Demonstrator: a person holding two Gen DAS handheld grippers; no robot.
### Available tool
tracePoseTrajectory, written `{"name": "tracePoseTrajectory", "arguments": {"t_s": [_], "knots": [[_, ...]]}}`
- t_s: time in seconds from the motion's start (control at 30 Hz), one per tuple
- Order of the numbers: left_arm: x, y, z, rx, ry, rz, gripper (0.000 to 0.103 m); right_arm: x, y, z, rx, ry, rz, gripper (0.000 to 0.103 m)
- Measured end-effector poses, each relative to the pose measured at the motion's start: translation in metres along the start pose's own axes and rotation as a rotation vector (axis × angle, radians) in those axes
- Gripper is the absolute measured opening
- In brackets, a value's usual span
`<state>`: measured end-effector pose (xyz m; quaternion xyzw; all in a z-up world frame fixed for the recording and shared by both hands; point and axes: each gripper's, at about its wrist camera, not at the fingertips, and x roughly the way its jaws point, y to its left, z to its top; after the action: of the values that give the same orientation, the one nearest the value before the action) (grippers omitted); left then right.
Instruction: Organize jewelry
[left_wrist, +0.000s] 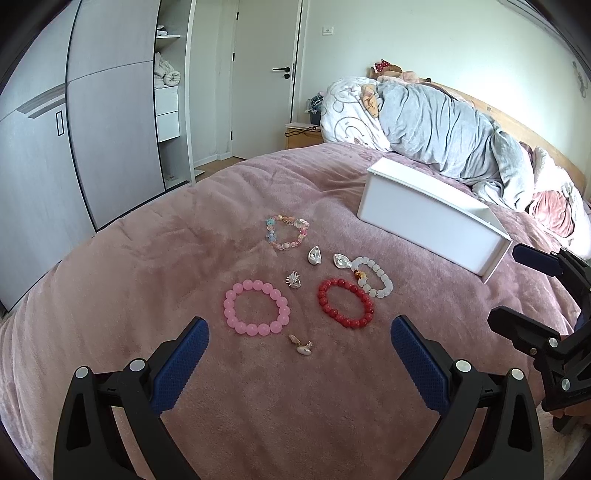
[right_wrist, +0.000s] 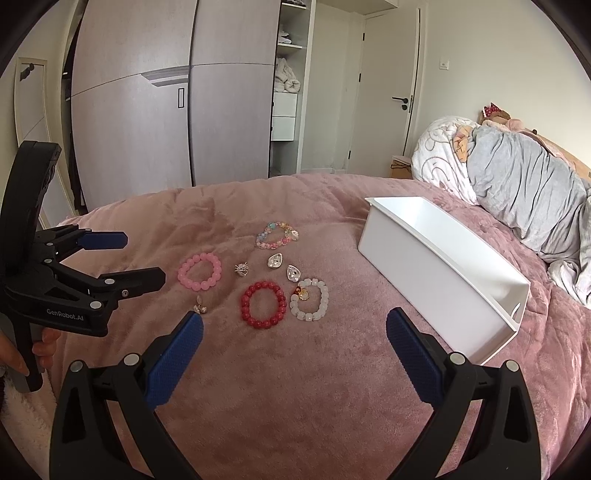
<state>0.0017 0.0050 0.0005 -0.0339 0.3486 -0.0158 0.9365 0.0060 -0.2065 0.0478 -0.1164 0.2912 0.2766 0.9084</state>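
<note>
We hold both tools released above a pink bedspread (left_wrist: 129, 266): the left tool (left_wrist: 300, 341) hangs over a small pearl earring (left_wrist: 303, 347), the right tool (right_wrist: 294, 334) nearer a white open tray (right_wrist: 443, 258). Pink (left_wrist: 256, 307), red (left_wrist: 346, 303), white (left_wrist: 373, 277) and pastel (left_wrist: 287, 233) bead bracelets lie apart on the bed beside the tray.

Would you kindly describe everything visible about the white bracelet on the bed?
The white bracelet is a closed loop of chunky, translucent milky beads, seemingly glass or stone, with a small gold and red charm on its left side. It lies flat on the pink blanket, beside the red bracelet and just below a silvery teardrop piece. Whether it touches either is unclear. Neither gripper touches it.
</note>
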Motion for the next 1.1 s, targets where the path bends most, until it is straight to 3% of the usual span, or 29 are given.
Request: {"name": "tracePoseTrajectory", "arguments": {"t_s": [1.1], "knots": [[0.004,0.0019,-0.0007,-0.007,-0.002,0.001,0.1,0.0036,-0.0001,0.0006,0.008,0.009,0.001,0.098]]}}
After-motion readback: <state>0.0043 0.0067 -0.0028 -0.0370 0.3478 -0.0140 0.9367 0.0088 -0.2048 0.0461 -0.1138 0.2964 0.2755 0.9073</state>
